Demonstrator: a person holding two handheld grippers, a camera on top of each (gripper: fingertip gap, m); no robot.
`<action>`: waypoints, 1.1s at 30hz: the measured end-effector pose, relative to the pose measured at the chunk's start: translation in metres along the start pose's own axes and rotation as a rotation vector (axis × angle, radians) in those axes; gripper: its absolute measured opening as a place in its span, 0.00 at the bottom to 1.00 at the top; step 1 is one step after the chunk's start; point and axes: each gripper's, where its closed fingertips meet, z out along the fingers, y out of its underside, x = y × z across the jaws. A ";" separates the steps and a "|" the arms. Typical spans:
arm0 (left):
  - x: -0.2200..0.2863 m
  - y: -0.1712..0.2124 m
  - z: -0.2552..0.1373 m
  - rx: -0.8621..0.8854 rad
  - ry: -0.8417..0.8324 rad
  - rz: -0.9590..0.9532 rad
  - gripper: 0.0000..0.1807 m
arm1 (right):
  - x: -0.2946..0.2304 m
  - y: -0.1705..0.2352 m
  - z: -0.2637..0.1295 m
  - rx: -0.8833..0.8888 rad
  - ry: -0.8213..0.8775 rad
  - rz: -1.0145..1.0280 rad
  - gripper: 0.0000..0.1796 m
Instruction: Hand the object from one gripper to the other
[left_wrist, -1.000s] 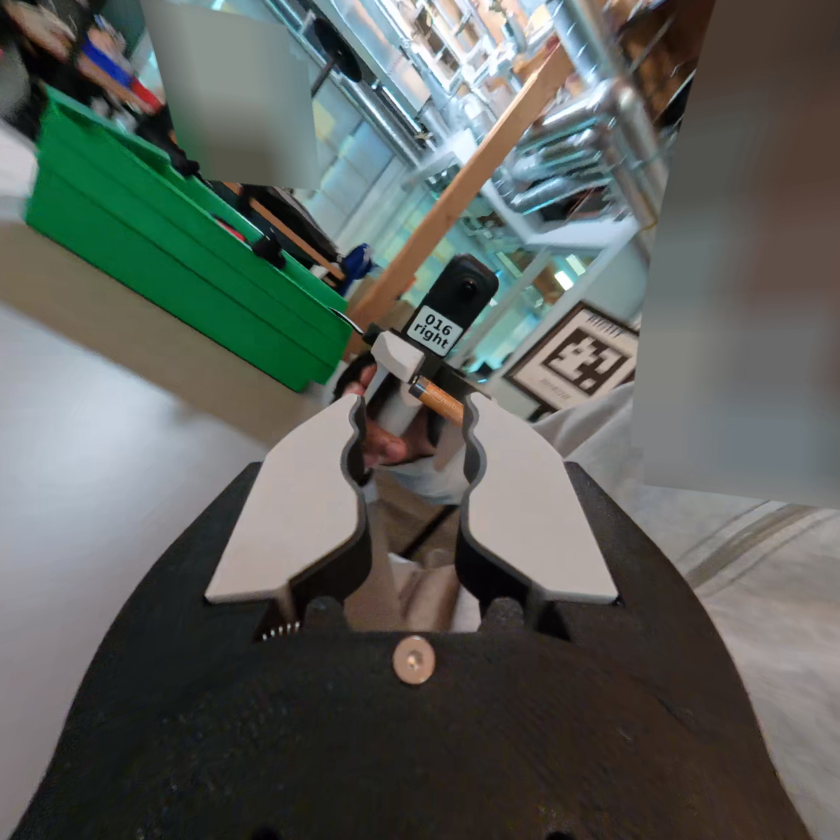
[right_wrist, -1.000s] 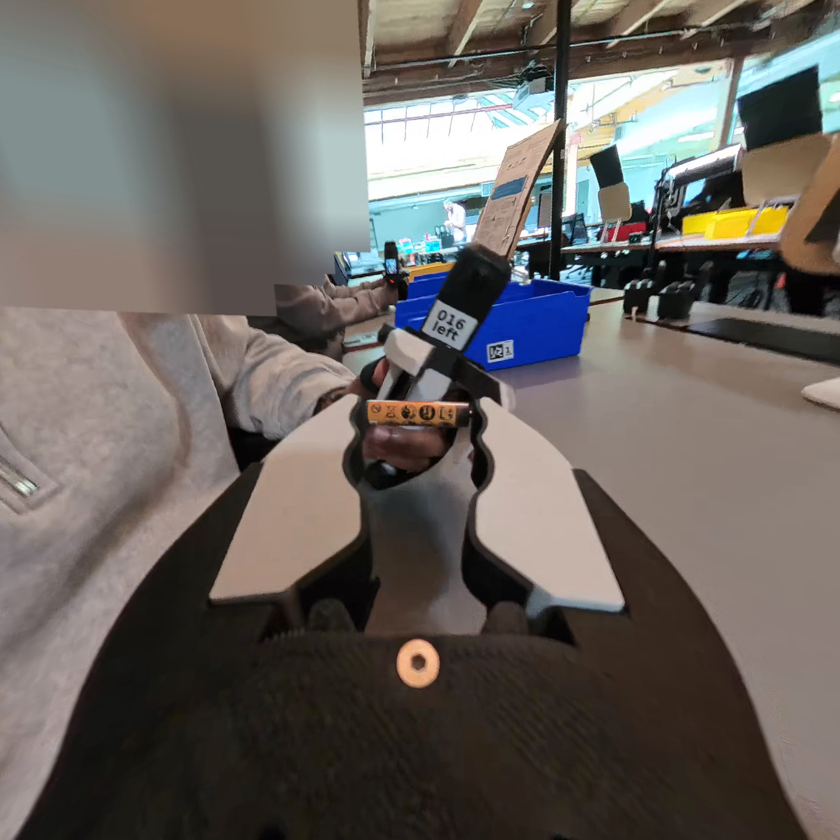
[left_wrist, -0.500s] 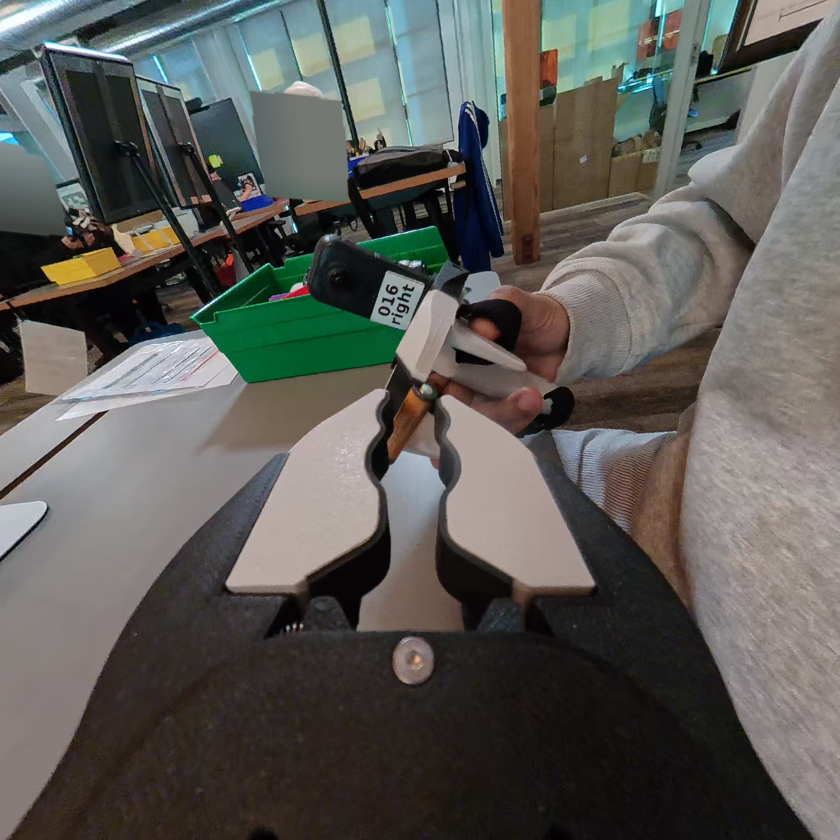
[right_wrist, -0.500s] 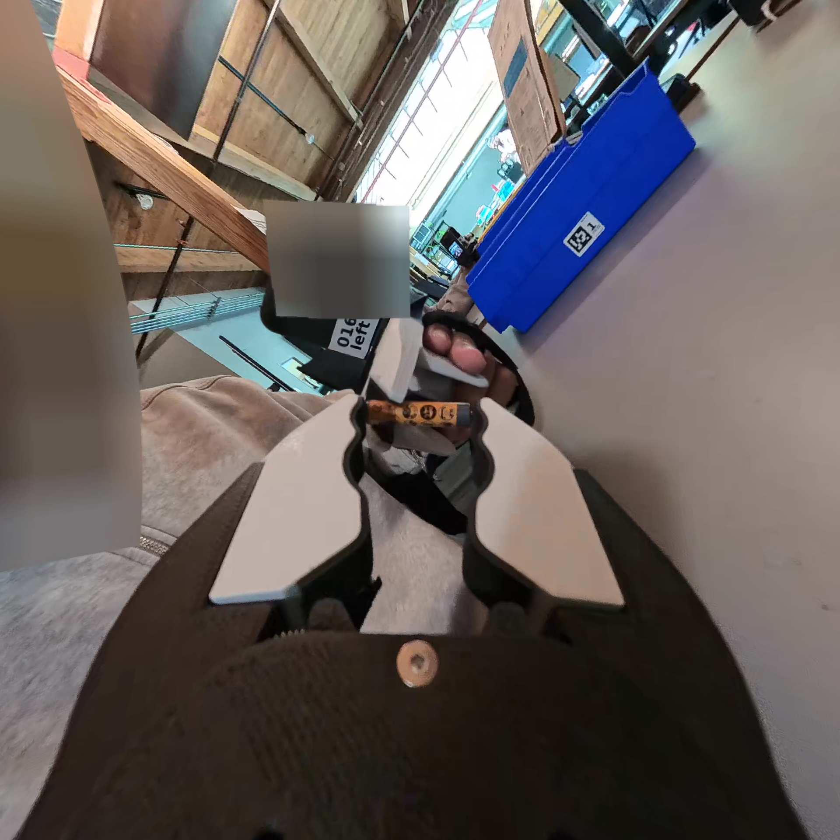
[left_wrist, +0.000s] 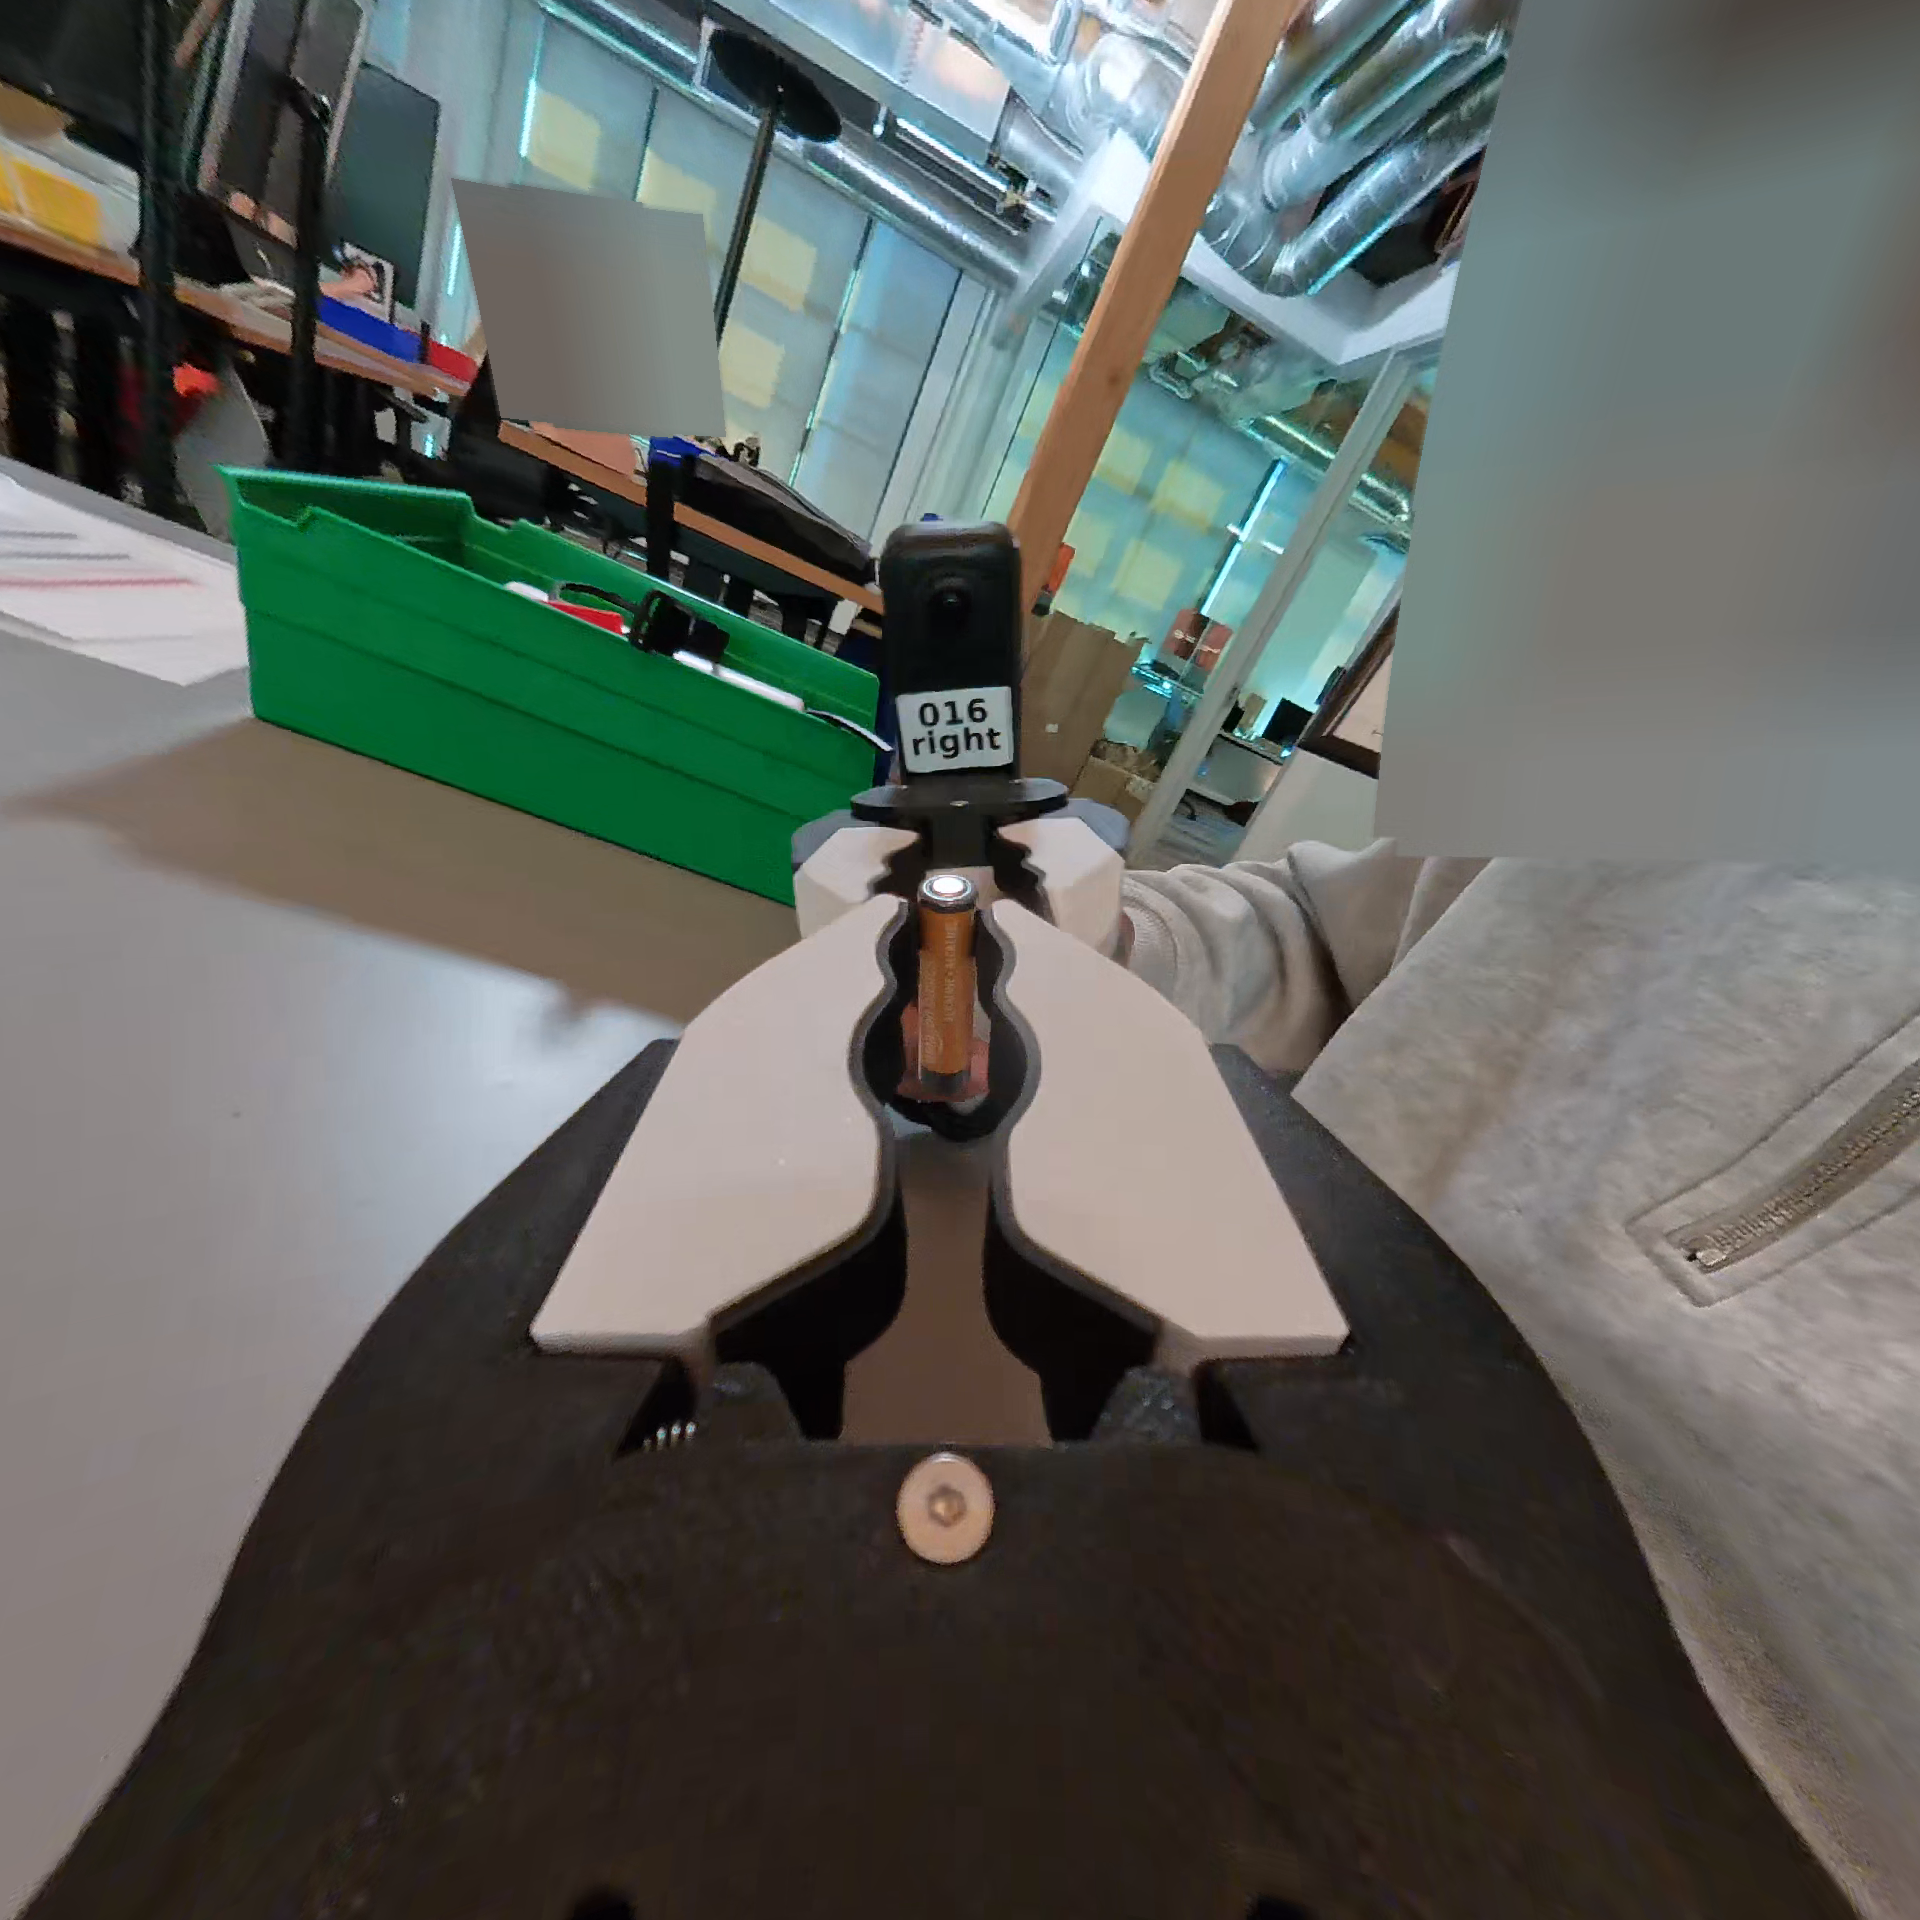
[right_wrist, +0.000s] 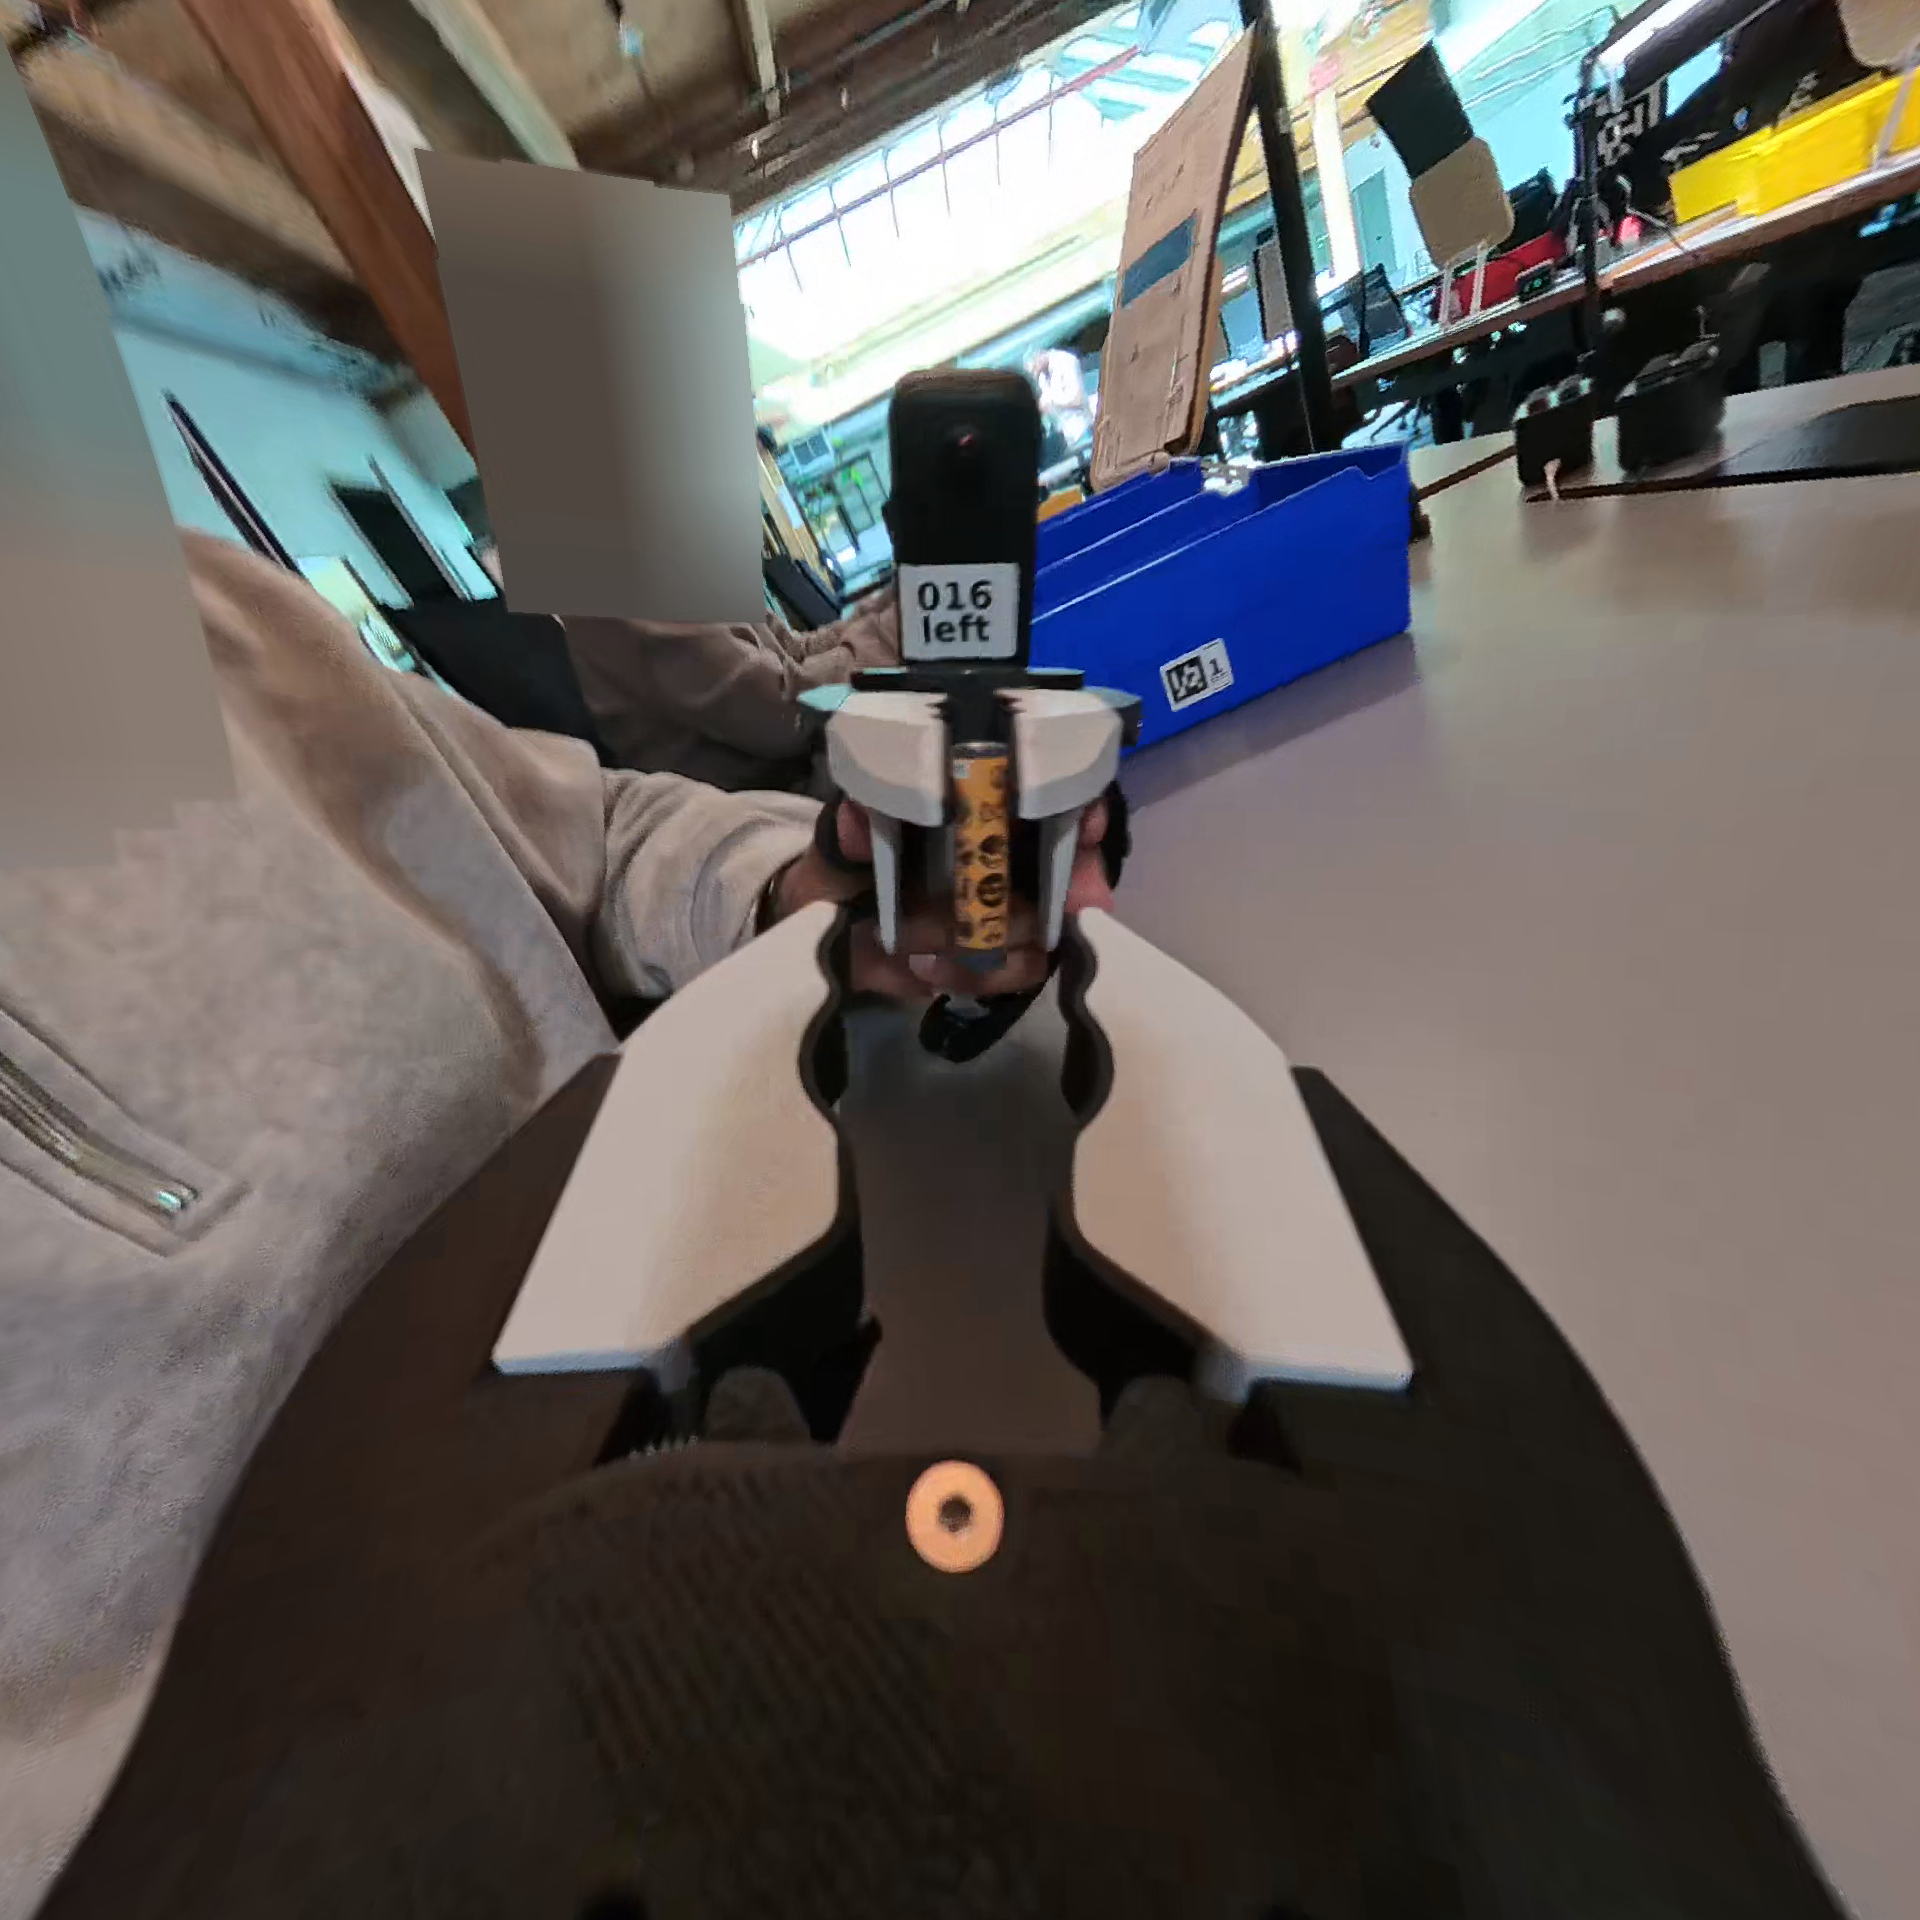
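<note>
The object is an orange battery (left_wrist: 945, 987) with dark ends. My left gripper (left_wrist: 945, 920) is shut on it, and the battery stands upright in the notch between the white fingers. My right gripper (left_wrist: 956, 868) faces it just beyond, jaws apart. In the right wrist view my right gripper (right_wrist: 956, 935) is open and empty. There the left gripper (right_wrist: 977, 769) holds the battery (right_wrist: 982, 862) upright just past my fingertips. A hand grips each tool from behind.
A green bin (left_wrist: 468, 644) with small items stands on the grey table (left_wrist: 260, 1039) to the left. A blue bin (right_wrist: 1247, 582) stands on the table behind the left gripper. The person's grey sweatshirt (left_wrist: 1610, 1195) is close beside both grippers. Left and right tips are no more than a few centimetres apart.
The battery was held crosswise in the right gripper's tips. Now the left gripper is shut on it and the right gripper has opened. Both grippers have swung to face each other squarely.
</note>
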 end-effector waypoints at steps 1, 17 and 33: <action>0.000 0.001 0.001 -0.005 0.005 -0.011 0.05 | -0.003 0.003 0.003 -0.019 0.001 -0.031 0.19; -0.011 -0.010 0.000 0.089 -0.065 -0.012 0.35 | 0.013 -0.068 -0.044 0.034 0.366 -0.293 0.06; -0.024 0.004 0.002 0.061 -0.061 -0.144 0.35 | 0.121 -0.096 -0.294 -0.138 1.306 -0.264 0.28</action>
